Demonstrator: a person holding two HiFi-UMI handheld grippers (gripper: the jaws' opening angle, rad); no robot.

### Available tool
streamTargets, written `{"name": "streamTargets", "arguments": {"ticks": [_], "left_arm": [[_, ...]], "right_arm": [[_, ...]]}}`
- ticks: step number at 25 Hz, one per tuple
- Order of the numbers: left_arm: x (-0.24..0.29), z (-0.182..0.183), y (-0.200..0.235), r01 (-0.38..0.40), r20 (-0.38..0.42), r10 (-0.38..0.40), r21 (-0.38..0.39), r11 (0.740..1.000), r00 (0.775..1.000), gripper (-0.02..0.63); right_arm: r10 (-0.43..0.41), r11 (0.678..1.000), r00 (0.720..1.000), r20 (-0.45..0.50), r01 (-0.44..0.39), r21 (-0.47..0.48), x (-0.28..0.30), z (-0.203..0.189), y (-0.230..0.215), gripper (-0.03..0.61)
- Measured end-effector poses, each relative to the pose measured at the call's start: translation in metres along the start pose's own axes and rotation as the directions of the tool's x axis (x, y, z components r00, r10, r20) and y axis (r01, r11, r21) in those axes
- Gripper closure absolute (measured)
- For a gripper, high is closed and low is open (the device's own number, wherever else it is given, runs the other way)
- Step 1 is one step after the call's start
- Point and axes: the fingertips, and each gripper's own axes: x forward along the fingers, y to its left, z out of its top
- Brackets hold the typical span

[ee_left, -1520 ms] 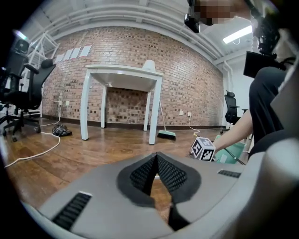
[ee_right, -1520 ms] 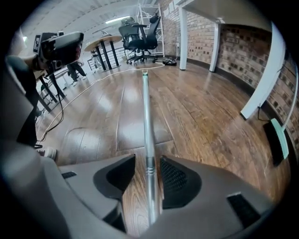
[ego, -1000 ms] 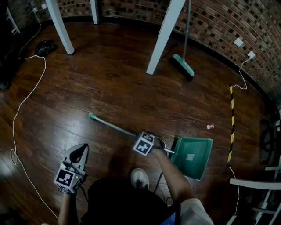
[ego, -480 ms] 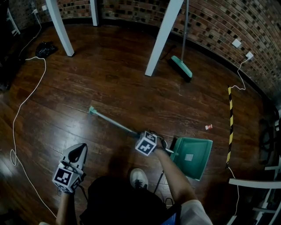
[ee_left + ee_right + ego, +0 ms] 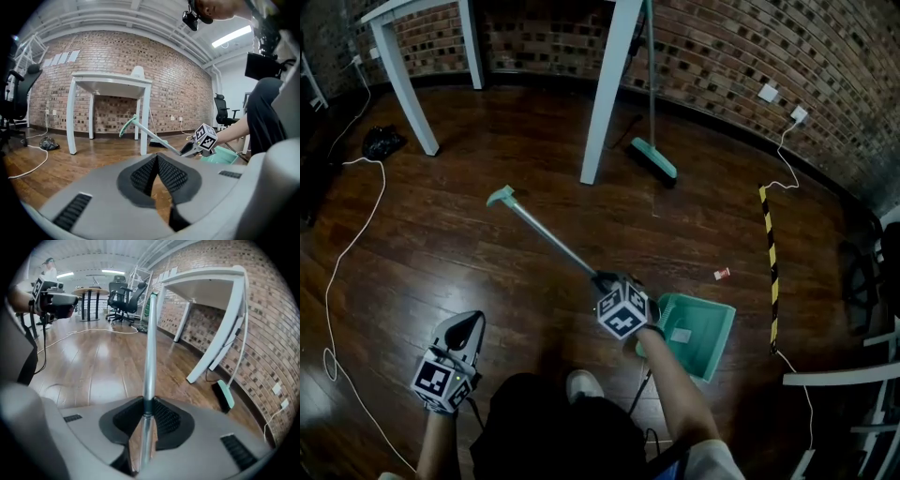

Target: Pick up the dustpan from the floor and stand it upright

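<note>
The green dustpan [image 5: 692, 334] has its pan on the floor at my right. Its long metal handle [image 5: 551, 236] slants up and away to a green grip end [image 5: 500, 196]. My right gripper [image 5: 603, 279] is shut on the handle close to the pan. In the right gripper view the handle [image 5: 150, 343] runs straight out from between the pads of the right gripper [image 5: 147, 417]. My left gripper [image 5: 467, 324] hangs low at the left with its jaws together and nothing in them. From the left gripper [image 5: 157, 158] I see the raised handle [image 5: 157, 138] and the pan [image 5: 222, 154].
A white table leg [image 5: 605, 94] stands just beyond the handle's tip. A green broom [image 5: 653, 157] leans at the brick wall. A white cable [image 5: 337, 253] loops along the left floor. A yellow-black strip [image 5: 770, 272] and a small red scrap [image 5: 722, 274] lie right. My shoe [image 5: 581, 382] is below.
The right gripper has risen with the handle, whose free end has swung up off the floor while the pan stays down. The left gripper has lifted slightly.
</note>
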Motion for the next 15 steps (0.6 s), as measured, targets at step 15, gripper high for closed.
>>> {"name": "streamTargets", "arguments": {"ticks": [15], "left_arm": [[0.037,0.076,-0.037,0.109,0.087,-0.119,0.112,0.988,0.989,0.607]], "right_arm": [[-0.206,0.965,0.959,0.195,0.167,0.200,-0.099,0.017,-0.063,0.503]]}}
